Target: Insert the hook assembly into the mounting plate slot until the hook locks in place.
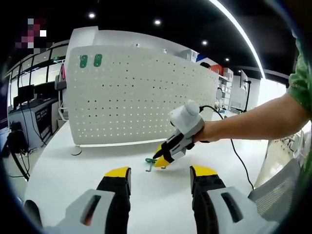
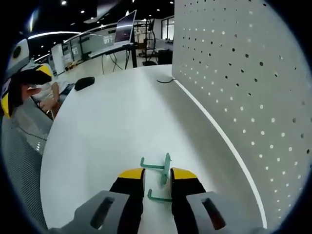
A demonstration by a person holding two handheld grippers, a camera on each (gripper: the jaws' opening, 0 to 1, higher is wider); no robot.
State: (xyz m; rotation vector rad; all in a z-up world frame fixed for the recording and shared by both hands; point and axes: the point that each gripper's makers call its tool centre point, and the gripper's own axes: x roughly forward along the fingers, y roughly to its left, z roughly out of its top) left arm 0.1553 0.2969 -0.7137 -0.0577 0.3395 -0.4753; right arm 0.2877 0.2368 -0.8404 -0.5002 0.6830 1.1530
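Yellow-tipped right gripper (image 2: 156, 176) jaws close narrowly around one green hook assembly (image 2: 161, 180) on the white table (image 2: 107, 126). Left gripper (image 1: 161, 175) jaws stand wide, empty. One perforated mounting plate (image 1: 141, 97) stands behind, carrying two green tags (image 1: 90, 61).

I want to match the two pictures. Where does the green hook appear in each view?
Left gripper view: the green hook lies on the white table, low centre, at the tip of the right gripper.
Right gripper view: the hook is at bottom centre, between the right gripper's jaws.
Shared landmark: the white pegboard.
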